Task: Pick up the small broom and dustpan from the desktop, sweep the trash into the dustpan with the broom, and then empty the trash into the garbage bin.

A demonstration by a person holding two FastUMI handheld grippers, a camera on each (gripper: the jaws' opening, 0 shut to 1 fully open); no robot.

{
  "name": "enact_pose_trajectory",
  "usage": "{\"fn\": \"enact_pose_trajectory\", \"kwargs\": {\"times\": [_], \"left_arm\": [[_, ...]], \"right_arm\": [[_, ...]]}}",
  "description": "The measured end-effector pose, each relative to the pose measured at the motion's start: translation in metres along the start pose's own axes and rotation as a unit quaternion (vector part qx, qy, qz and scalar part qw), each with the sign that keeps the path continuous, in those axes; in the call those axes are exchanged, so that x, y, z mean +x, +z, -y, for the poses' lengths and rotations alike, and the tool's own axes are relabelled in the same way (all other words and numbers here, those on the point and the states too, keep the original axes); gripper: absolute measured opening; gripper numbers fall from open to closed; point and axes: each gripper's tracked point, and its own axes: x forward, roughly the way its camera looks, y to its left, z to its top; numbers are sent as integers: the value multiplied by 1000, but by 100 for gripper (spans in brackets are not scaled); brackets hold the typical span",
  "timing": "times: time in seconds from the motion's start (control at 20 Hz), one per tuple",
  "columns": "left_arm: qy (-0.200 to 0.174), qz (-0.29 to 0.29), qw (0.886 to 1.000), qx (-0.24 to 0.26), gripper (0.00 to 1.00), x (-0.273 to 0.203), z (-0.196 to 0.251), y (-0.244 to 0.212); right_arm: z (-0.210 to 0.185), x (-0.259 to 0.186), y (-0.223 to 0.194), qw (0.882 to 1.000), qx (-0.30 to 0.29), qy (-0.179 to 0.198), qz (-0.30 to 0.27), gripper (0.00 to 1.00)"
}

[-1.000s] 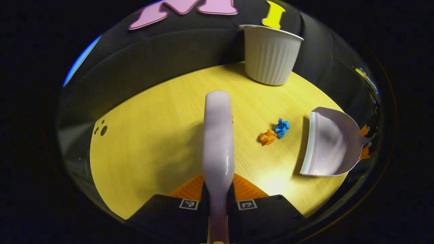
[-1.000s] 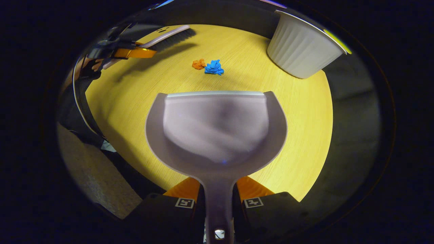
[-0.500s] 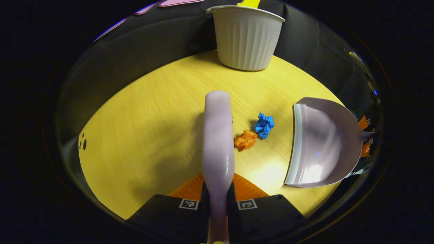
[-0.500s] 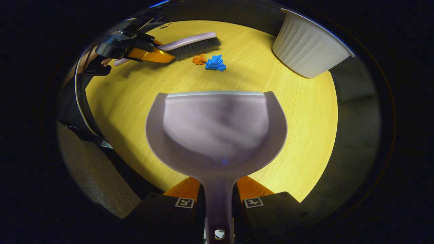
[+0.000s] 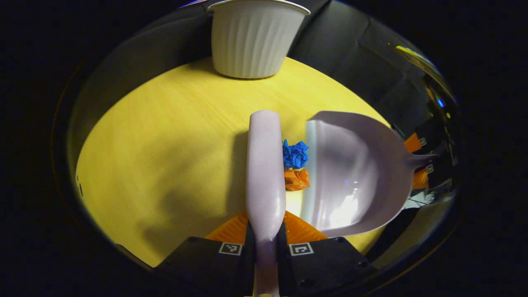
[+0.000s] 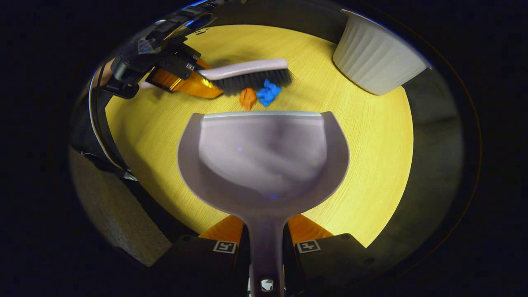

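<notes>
My left gripper [image 5: 265, 239] is shut on the pale lilac broom [image 5: 265, 165], which runs straight ahead over the yellow desktop [image 5: 165, 144]. Its dark bristles [image 6: 251, 83] press against a blue paper ball [image 5: 295, 154] and an orange paper ball [image 5: 296, 179]. Both balls lie between the broom and the lip of the lilac dustpan [image 5: 354, 173]. My right gripper [image 6: 266, 241] is shut on the dustpan's handle [image 6: 265, 247], with the pan [image 6: 264, 156] resting on the desk. In the right gripper view the left gripper [image 6: 181, 76] holds the broom [image 6: 243, 70] just beyond the orange ball [image 6: 247, 98] and blue ball [image 6: 267, 93].
A white ribbed garbage bin [image 5: 253, 39] stands at the desk's far edge, seen too at the upper right as the bin [image 6: 375, 62] in the right gripper view. A hand [image 6: 105, 76] holds the left gripper. The desk's near edge drops to a grey floor [image 6: 119, 222].
The broom has swept toward the dustpan and pushed both paper balls up to its lip. The dustpan has stayed put on the desk.
</notes>
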Motion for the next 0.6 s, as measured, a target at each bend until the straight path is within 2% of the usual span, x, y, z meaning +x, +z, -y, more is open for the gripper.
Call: {"fn": "enact_pose_trajectory", "kwargs": {"times": [0.05, 0.1, 0.15, 0.2, 0.4, 0.45, 0.5, 0.6], "left_arm": [[-30, 0, 999, -11, 27, 1, 17, 1], [-53, 1, 998, -20, 27, -3, 32, 5], [-65, 3, 998, -25, 27, -5, 37, 6], [-62, 7, 998, -26, 27, -8, 39, 9], [-10, 48, 999, -18, 25, -18, 30, 20], [-1, 66, 998, -21, 27, -21, 30, 20], [11, 84, 996, -26, 25, -27, 27, 21], [45, 118, 991, -35, 27, -41, 19, 21]], "right_arm": [[0, -1, -2, 1000, -2, 0, 0, 38], [0, 0, -4, 1000, -4, 0, 0, 38], [-2, 1, -5, 1000, -6, -2, 2, 34], [-4, 2, -5, 1000, -7, -6, 9, 38], [-1, 4, -11, 998, 21, -12, 60, 38], [4, 2, -13, 997, 32, -13, 74, 42], [9, 1, -15, 995, 44, -16, 84, 38], [16, -1, -23, 992, 70, -27, 104, 38]]}}
